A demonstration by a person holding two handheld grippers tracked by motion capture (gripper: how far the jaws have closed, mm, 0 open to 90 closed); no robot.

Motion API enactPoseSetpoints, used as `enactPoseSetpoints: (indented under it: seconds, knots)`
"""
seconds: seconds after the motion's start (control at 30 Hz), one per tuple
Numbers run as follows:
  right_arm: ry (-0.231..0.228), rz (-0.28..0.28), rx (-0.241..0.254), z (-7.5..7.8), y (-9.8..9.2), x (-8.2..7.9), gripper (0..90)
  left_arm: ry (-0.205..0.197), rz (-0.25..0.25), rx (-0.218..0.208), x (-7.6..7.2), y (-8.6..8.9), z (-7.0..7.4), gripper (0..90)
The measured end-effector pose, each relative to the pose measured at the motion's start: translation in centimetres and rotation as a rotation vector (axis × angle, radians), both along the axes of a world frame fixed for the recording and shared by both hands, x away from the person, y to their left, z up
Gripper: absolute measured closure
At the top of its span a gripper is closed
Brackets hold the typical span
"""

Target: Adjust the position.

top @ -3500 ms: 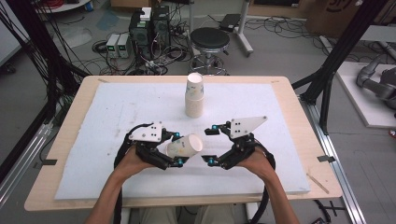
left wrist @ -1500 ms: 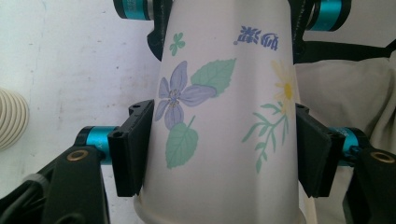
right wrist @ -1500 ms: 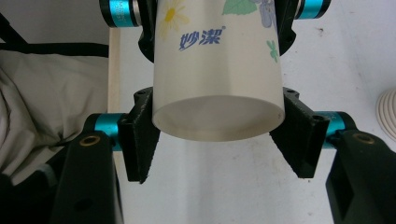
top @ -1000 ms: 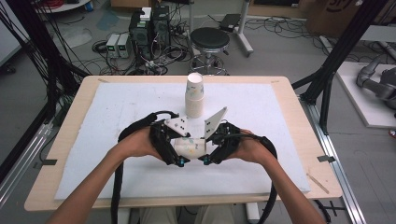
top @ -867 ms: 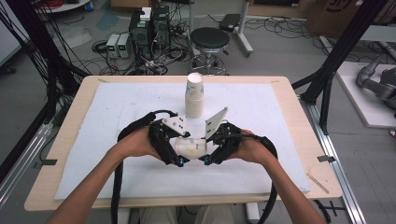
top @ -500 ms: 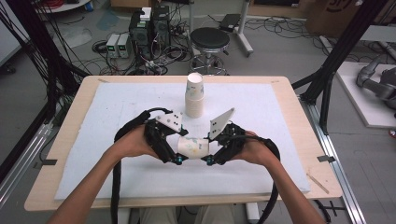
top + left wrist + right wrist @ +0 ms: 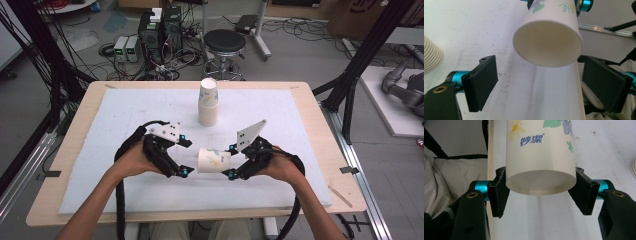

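Your left gripper [image 7: 181,158] sits on the left of the white mat [image 7: 125,120] with its jaws spread apart and nothing between them; in the left gripper view the paper cup [image 7: 548,37] hangs just ahead of the pads, clear of both. To the right, that cup [image 7: 214,160] lies on its side in the air between your two hands, low over the near middle of the counter [image 7: 310,107]. Your right gripper [image 7: 231,161] has it — the jaws are clamped on the cup's wall near one end, as the right gripper view shows.

So the cup looks lifted and now rests with the right side alone. What remains, I'd judge, is to bring it to the stack of cups [image 7: 208,102] standing upright farther back at the middle, well apart from your hands.

The mat is bare otherwise — a stool [image 7: 225,42], boxes of electronics and loose cables fill the floor beyond.
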State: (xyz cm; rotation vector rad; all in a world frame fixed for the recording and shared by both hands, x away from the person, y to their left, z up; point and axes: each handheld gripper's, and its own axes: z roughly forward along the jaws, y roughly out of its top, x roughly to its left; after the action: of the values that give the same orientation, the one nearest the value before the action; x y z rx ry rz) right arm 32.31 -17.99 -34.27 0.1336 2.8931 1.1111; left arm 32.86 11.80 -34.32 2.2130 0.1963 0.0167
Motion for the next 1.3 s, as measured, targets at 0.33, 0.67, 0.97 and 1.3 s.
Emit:
enactPoseSetpoints:
  seconds: [0.33,0.67,0.97,1.3]
  knots:
    - [-0.006,-0.019,0.097,-0.7,-1.3,-0.3,37.6,-0.035,0.028,-0.093,-0.5,1.4,-0.4,13.1]
    - [-0.019,-0.032,0.223,-2.0,-1.7,-0.6,37.6,-0.025,0.078,-0.232,-1.3,2.0,-2.2,10.1]
    - [-0.028,-0.051,0.37,-3.3,-2.2,-0.8,37.6,-0.058,0.137,-0.392,-1.9,3.0,-3.7,8.3]
    - [-0.046,-0.034,0.484,-4.2,-2.1,-1.1,37.7,-0.042,0.113,-0.453,-2.1,2.3,-4.6,7.0]
